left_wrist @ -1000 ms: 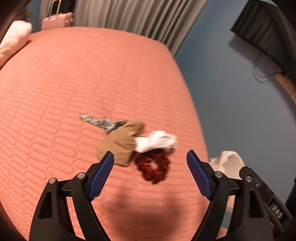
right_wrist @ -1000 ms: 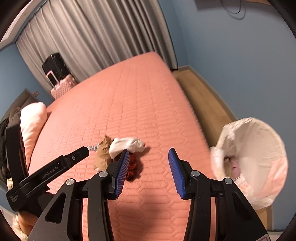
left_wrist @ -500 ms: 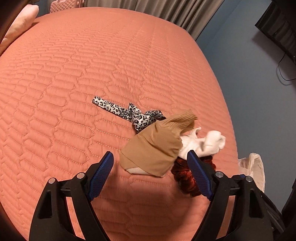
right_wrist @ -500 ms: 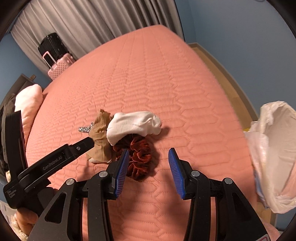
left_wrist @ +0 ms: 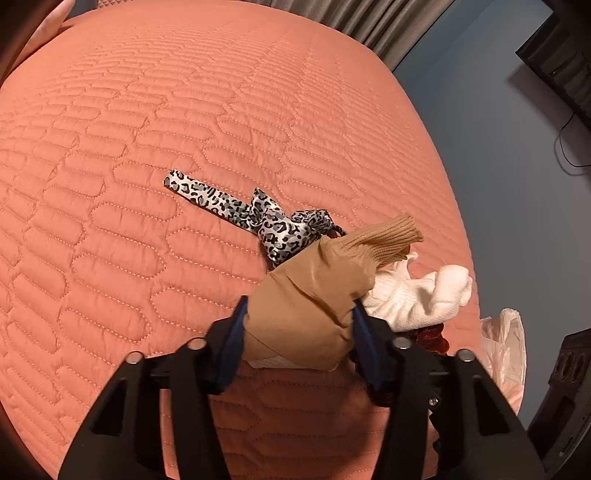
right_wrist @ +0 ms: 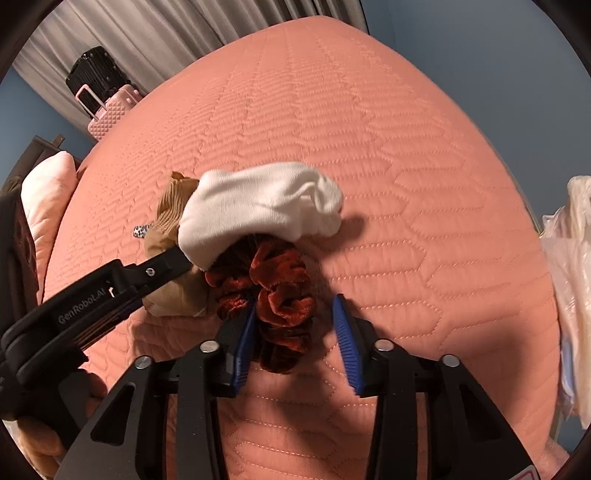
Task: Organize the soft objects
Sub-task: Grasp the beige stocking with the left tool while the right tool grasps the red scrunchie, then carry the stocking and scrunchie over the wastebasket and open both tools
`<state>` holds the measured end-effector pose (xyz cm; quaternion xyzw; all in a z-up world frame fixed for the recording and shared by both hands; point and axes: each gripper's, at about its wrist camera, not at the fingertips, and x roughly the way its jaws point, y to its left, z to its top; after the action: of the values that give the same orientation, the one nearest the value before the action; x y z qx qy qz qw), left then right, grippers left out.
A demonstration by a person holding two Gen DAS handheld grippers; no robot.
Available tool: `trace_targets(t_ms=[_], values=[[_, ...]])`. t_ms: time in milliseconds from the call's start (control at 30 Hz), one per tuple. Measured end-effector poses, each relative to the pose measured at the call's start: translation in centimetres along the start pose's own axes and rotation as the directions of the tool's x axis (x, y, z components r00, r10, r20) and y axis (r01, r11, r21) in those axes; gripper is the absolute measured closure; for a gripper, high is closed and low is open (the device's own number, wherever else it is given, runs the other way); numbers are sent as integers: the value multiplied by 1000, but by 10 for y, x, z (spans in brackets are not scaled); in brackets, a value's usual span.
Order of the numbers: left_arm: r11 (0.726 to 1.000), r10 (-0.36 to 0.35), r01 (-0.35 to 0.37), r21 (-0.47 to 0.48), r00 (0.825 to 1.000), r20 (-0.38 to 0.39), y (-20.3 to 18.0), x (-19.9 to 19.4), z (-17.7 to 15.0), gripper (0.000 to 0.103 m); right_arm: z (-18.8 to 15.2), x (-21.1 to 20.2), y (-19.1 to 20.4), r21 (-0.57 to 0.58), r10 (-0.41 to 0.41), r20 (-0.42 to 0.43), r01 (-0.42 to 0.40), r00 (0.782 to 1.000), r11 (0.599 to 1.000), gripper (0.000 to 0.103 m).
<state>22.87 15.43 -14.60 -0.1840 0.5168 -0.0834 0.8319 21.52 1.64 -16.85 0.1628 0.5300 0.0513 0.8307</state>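
Left gripper [left_wrist: 299, 332] pinching the near end of a tan sock [left_wrist: 314, 306], blue pads pressed against both sides of the fabric, ribbed cuff pointing away toward the bed's edge. Right gripper [right_wrist: 295, 332] spread around the near part of a rust-red velvet scrunchie [right_wrist: 277, 288], left pad touching the velvet, right pad just clear of it. Draped over the scrunchie's far side, a white sock [right_wrist: 258, 203], touching the tan sock on its left. Just beyond the tan sock, partly tucked under it, a leopard-print ribbon [left_wrist: 236, 206] stretched flat across the salmon quilted bedspread [left_wrist: 147, 129]. Off the right edge of the bed, a pale plastic bag [right_wrist: 569, 266]. Farther back, a pink pillow [right_wrist: 44, 195] at the head end, then a pink suitcase [right_wrist: 110, 114] with a black case on top, grey curtains [right_wrist: 147, 33] behind.
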Motion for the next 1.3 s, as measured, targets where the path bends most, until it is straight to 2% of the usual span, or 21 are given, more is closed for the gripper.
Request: trace_targets(t_ms=[67,167,433,700,967,1300], values=[[1000,-12,12,-9,1000,-1,3,-3,-2,72,0,1,0,0,12,-6,-12,1000,1000,83],[1000,-19,19,-13,1000,9,3,-9,-4,82,0,-3,3,-12,14,-5,-14,1000,1000,86],[999,-46,46,8,997,56,-12,-42,-7,84,-3,-43,6,-30,37,57,-35,998,999,88],[995,-83,75,73,990,113,-42,-84,-8,84,0,-109,-2,-20,61,168,-58,984,998,88],[977,-145,115,180,975,167,-104,-121,-18,84,7,-189,-20,-29,58,303,-51,951,998,88],[926,-253,179,332,948,194,-191,-151,-40,84,7,-283,-59,0,9,451,-10,892,1000,88]])
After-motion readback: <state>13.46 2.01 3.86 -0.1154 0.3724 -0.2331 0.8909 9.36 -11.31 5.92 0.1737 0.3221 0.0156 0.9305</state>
